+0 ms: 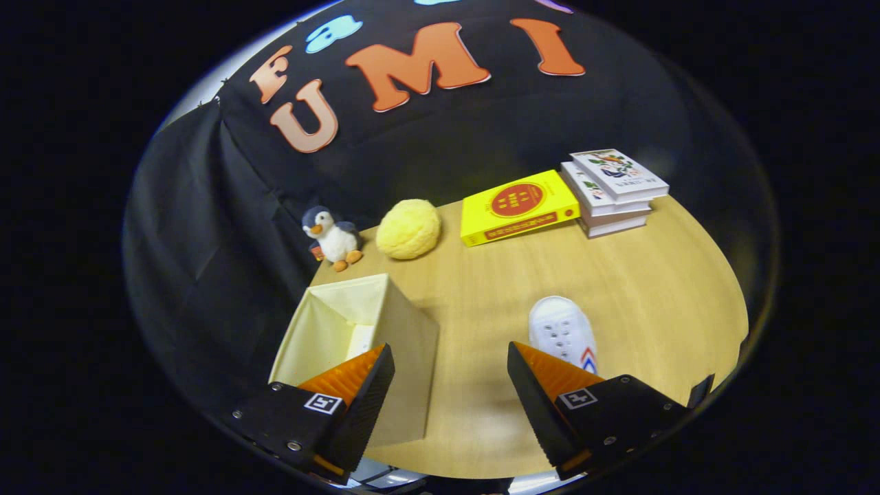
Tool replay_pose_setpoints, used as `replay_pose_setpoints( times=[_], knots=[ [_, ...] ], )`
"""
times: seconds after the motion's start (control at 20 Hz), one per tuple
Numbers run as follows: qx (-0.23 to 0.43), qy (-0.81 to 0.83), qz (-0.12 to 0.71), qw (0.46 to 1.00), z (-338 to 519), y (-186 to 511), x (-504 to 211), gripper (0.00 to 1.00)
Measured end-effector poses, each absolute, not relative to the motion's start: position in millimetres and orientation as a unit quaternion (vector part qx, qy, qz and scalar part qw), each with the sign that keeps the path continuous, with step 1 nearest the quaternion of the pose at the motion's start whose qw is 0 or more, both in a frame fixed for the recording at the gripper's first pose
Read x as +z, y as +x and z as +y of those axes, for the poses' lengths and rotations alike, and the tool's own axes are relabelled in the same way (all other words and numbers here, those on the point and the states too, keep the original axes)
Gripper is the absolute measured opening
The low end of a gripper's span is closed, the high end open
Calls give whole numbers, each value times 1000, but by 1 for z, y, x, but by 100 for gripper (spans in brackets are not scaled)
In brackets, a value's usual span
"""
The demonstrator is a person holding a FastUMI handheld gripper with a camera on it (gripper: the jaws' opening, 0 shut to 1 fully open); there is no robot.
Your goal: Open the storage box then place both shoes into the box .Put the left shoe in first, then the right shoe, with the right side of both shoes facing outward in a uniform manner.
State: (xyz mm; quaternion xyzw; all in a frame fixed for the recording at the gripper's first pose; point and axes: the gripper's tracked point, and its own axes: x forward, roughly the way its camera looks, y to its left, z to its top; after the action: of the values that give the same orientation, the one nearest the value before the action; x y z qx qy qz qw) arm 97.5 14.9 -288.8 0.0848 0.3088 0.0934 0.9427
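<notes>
The gripper hangs above the near part of the desk with its fingers spread wide and nothing between them but bare wood. The relation that matters lies at the two fingertips. Just beyond the right finger sits a white sneaker, its rounded toe pointing away toward the far edge of the desk and its long axis running roughly from the near edge to the far edge, so nearly in line with the gripper's own forward direction. The heel end is hidden behind that finger, so I cannot tell which foot it is. Under and just beyond the left finger stands the pale yellow fabric storage box, near the desk's left edge. Its top looks open, showing the lining, though what lies in the bottom is too unclear to name. Box and sneaker are apart, with an open strip of desk between them, and the gripper is centred over that strip. By my judgement, a grasp would need the gripper to shift right and drop so both fingers straddle the shoe across its width; the carry to the box is then a short move left. Along the far edge, well clear, are a plush penguin, a yellow knitted ball, a yellow book and a stack of books.
</notes>
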Motion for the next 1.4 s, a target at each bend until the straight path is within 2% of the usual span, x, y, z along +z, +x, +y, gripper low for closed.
replay_pose_setpoints(
  times=[0.25, 0.45, 0.55, 0.7, 0.85, 1.0, 1.05, 1.1, 1.15, 1.25, 1.3, 1.4],
  knots=[
    [46, 77, 334, 938, -72, 109, -329, 98],
    [42, 75, 380, 921, -96, 108, -377, 99],
    [43, 70, 398, 914, -100, 106, -397, 96],
    [46, 46, 423, 904, -104, 102, -419, 80],
    [51, 39, 431, 900, -100, 105, -432, 72],
    [48, 31, 438, 897, -98, 111, -444, 57],
    [47, 25, 444, 895, -98, 112, -449, 51],
    [53, 20, 444, 894, -99, 110, -443, 36],
    [54, 15, 445, 894, -100, 112, -448, 33],
    [44, 37, 430, 901, -105, 115, -447, 17],
    [45, 58, 422, 904, -107, 114, -447, 4],
    [57, 131, 416, 898, -101, 112, -446, 2]
  ],
)
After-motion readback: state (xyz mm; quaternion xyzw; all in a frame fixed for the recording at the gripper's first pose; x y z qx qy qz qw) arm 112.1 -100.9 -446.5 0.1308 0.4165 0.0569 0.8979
